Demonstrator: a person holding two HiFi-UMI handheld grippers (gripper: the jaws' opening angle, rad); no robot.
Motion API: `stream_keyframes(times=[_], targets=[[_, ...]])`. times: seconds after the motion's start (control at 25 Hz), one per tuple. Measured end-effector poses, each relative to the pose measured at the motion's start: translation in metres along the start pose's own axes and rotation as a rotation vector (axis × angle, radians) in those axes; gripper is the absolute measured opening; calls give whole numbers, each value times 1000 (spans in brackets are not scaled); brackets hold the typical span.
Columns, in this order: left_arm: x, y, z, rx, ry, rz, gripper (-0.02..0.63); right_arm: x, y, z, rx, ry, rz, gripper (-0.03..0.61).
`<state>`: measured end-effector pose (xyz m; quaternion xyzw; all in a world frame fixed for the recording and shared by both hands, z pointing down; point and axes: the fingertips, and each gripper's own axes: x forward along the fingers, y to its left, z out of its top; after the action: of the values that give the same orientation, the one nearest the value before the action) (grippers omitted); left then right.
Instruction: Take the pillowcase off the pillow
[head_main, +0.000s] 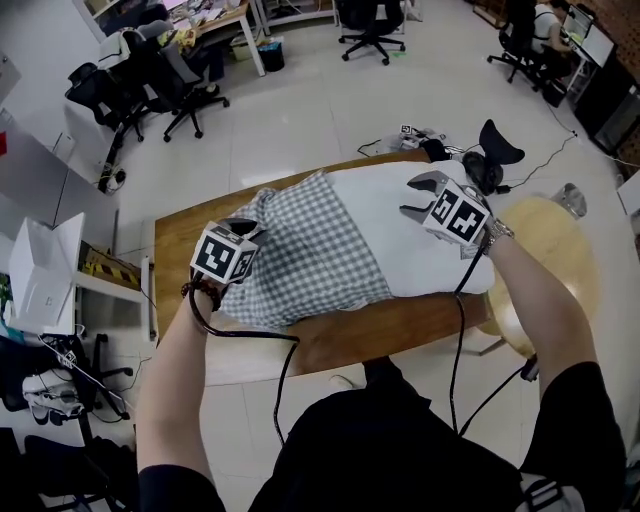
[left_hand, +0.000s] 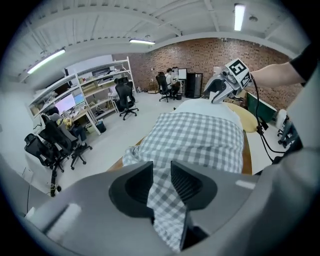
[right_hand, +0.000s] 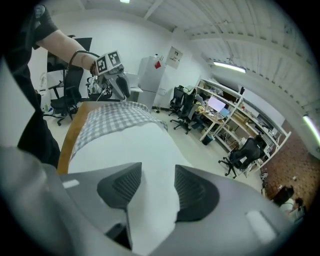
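The left hand-held gripper (left_hand: 161, 172) stands at the left end of the checked pillowcase (head_main: 305, 250) with its jaws partly apart. A fold of cloth lies between them, seemingly unpressed. The pillowcase covers only the left part of the pillow (head_main: 410, 250), which lies along the desk (head_main: 400, 325). The right hand-held gripper (right_hand: 158, 175) is parted astride the bare white end and grips nothing. We judge two hazards: pulling the cloth while the pillow is unheld would drag both leftward together, and a pinch that catches stuffing would stall the removal. The trailing cable (head_main: 250, 337) could snag on the desk's near edge. Office chairs (head_main: 150, 80) stand well clear at the left, a black object (head_main: 497, 150) lies beyond the pillow's far right corner, and a round wooden stool (head_main: 550, 240) sits just beside the desk's right end.
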<state>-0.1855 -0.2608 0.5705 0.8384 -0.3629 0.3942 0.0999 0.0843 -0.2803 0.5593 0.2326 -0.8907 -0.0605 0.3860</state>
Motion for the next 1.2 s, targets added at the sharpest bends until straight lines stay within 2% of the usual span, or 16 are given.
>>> stream_keyframes(times=[0.12, 0.28, 0.52, 0.8, 1.2], targets=[[-6, -18, -2, 38, -32, 20, 136, -9, 18, -3, -6, -6, -16, 207], [-19, -37, -10, 86, -34, 42, 156, -18, 38, -1, -22, -16, -48, 207], [-28, -63, -22, 205, -80, 103, 212, -25, 69, 1, -59, -30, -96, 209], [-21, -100, -42, 321, -95, 149, 262, -26, 100, -13, -116, -23, -149, 228], [-8, -129, -72, 421, -95, 223, 332, -14, 137, -26, -213, 5, -210, 262]])
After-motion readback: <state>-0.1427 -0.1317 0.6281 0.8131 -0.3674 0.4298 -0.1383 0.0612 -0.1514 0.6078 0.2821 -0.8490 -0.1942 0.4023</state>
